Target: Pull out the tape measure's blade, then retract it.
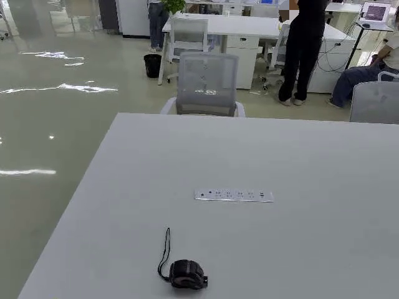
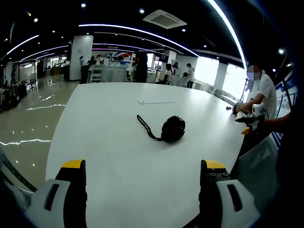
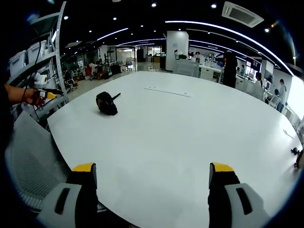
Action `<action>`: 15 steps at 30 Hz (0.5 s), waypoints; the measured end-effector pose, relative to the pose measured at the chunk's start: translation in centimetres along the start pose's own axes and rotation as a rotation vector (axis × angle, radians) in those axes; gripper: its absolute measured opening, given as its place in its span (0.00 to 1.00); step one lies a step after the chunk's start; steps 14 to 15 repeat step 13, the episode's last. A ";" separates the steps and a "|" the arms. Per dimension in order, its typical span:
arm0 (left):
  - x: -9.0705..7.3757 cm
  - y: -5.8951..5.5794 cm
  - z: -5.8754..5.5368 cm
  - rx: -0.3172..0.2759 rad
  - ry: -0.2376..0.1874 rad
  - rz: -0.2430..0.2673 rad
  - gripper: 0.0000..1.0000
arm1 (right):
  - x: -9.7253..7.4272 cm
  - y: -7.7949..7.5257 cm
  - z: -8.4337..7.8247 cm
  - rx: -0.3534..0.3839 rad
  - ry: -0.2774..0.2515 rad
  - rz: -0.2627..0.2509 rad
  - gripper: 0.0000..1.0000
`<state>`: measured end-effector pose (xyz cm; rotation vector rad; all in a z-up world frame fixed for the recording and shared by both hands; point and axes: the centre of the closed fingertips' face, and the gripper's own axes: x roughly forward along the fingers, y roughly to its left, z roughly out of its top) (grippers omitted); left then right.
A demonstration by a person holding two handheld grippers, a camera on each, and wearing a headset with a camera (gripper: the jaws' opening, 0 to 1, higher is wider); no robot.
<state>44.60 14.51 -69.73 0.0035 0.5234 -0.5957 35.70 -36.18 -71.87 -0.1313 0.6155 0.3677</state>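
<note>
The black tape measure (image 1: 187, 274) lies on the white table (image 1: 299, 249) (strap (image 1: 166, 252) stretched out), well apart from my left gripper (image 2: 143, 164) and right gripper (image 3: 153, 167), both spread wide and empty.

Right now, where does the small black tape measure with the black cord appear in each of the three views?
Head view: black tape measure at the bottom, left of centre.
Left gripper view: tape measure near the middle, slightly right.
Right gripper view: tape measure at upper left.
Shared landmark: flat white socket strip beyond it on the table.
</note>
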 end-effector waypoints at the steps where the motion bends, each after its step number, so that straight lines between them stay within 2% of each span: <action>1: -0.1 0.0 0.0 -0.002 0.000 0.001 0.99 | 0.0 0.1 0.0 0.001 0.000 0.001 1.00; 10: -0.4 0.7 0.2 -0.004 -0.004 0.008 0.99 | -0.1 0.5 -0.3 -0.004 0.010 -0.001 1.00; 15: -0.4 0.7 0.2 -0.006 -0.004 0.011 0.99 | -0.2 0.5 -0.4 -0.005 0.011 0.001 1.00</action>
